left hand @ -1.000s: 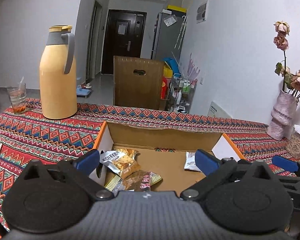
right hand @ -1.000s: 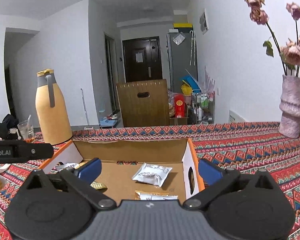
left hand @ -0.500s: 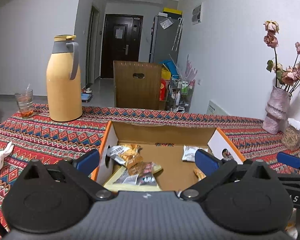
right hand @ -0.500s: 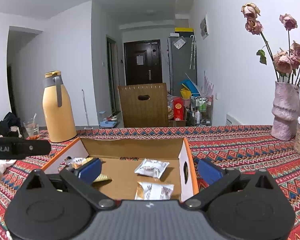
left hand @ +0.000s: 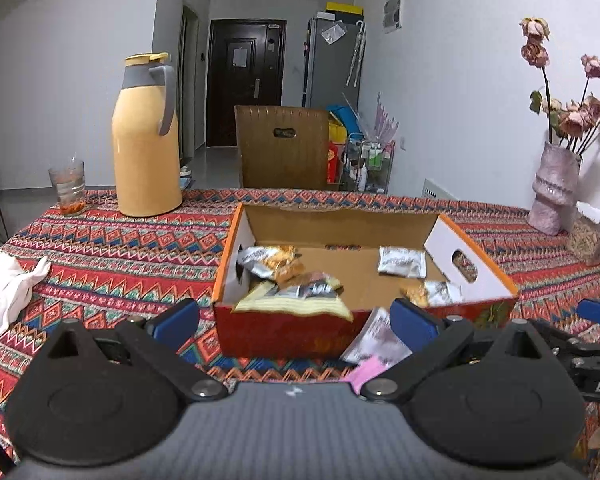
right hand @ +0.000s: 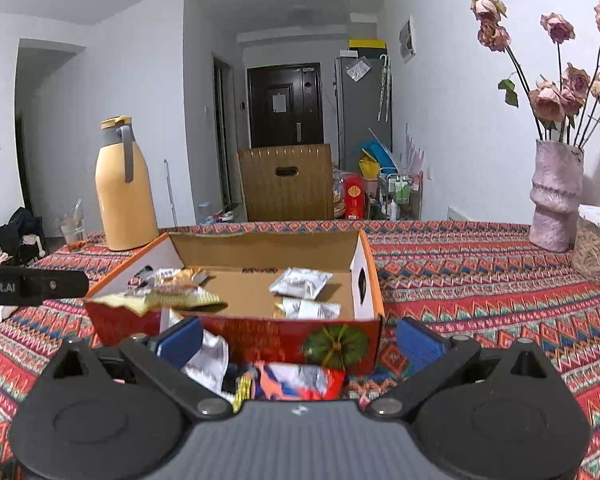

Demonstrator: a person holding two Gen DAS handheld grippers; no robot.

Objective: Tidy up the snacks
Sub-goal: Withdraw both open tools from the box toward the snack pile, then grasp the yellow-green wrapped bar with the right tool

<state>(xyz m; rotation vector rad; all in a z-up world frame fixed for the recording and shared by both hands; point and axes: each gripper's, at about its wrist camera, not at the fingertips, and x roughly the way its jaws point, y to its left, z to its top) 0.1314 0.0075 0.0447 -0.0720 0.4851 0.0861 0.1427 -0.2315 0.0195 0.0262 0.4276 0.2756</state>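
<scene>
Lying loose on the worktop (right hand: pixel 480 280) just ahead of the right gripper (right hand: pixel 298 336), whose jaws are spread wide and hold nothing, the red-and-white snack packet (right hand: pixel 296 380) looks light, crinkly and slippery; a pinch on its flat middle seems safest. Left gripper (left hand: pixel 294 318) is likewise agape and empty. Directly beyond stands the box (right hand: pixel 260 332), its front wall crowding any forward reach.

a yellow thermos (left hand: pixel 147 140) and a glass (left hand: pixel 68 188) stand on the patterned counter (left hand: pixel 112 252); a pink vase (right hand: pixel 556 196) holds dried roses (right hand: pixel 552 92).
</scene>
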